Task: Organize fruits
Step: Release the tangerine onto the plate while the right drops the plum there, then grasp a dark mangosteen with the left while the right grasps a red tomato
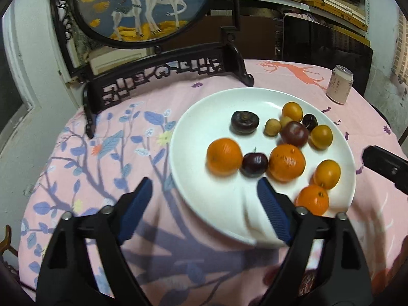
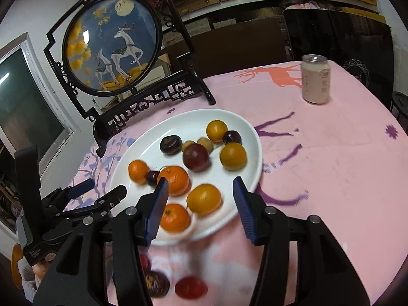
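A white plate on the pink cloth holds several fruits: tangerines, yellow-orange round fruits, dark plums and small tan fruits. My left gripper is open and empty at the plate's near left rim. My right gripper is open and empty, its fingers on either side of a yellow-orange fruit near the plate's front. The left gripper also shows in the right wrist view. Two loose fruits, one red and one dark, lie on the cloth below the right gripper.
A dark wooden stand with a round deer picture stands behind the plate. A pink can stands at the far right. The round table drops off at its edges. Shelves and a dark chair lie beyond.
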`<move>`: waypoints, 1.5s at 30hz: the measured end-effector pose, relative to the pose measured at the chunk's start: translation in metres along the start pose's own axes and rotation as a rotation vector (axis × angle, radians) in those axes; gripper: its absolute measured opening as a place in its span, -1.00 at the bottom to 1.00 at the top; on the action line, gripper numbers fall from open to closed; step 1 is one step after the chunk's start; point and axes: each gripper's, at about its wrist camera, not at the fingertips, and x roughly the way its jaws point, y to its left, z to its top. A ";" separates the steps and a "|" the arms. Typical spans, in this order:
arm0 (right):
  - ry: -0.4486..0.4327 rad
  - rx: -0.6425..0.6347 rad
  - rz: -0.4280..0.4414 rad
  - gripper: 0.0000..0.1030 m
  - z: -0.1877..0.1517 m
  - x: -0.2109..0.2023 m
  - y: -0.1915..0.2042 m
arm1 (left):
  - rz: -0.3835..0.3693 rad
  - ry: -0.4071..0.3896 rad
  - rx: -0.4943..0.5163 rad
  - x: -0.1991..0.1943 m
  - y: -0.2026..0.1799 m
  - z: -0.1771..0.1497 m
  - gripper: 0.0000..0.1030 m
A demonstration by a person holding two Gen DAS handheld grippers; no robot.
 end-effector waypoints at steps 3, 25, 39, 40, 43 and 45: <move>-0.003 0.010 0.001 0.06 -0.017 -0.014 -0.003 | 0.015 -0.026 0.007 -0.011 -0.001 -0.009 0.79; -0.003 -0.089 -0.106 0.39 -0.082 -0.043 0.015 | 0.079 -0.088 0.025 -0.073 0.004 -0.069 0.96; 0.009 -0.151 -0.123 0.39 -0.087 -0.037 0.024 | 0.073 -0.090 0.023 -0.077 0.006 -0.071 0.96; 0.014 -0.156 -0.124 0.39 -0.087 -0.036 0.025 | 0.073 -0.089 0.023 -0.077 0.006 -0.071 0.96; 0.021 -0.157 -0.126 0.39 -0.088 -0.035 0.026 | 0.073 -0.085 0.026 -0.077 0.005 -0.071 0.96; 0.023 -0.155 -0.128 0.39 -0.088 -0.035 0.025 | 0.074 -0.084 0.026 -0.077 0.005 -0.071 0.96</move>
